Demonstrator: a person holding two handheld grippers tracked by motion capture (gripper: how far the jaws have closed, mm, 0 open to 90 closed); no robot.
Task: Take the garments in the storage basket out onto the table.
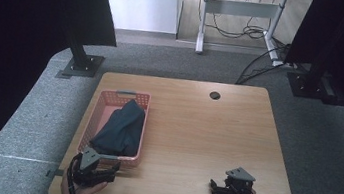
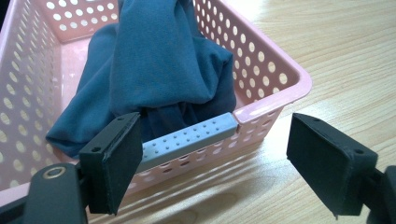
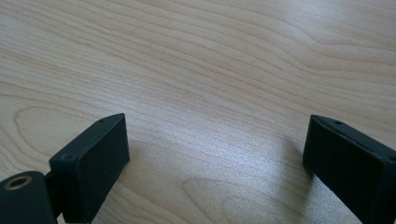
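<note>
Your left gripper (image 2: 219, 154) sits at the near end of the pink perforated plastic basket (image 2: 280, 88) on the wooden worktop (image 1: 205, 131), jaws spread wide with nothing between them. The crumpled dark blue cloth (image 2: 159, 60) lies inside the basket. Your right gripper (image 3: 215, 158) hovers over bare worktop, jaws wide apart and empty.

Perforated pink plastic basket (image 2: 275, 79), slightly glossy; soft matt blue cloth (image 2: 159, 60); smooth wood-grain surface (image 3: 210, 56); matt black gripper pads (image 2: 116, 163).
</note>
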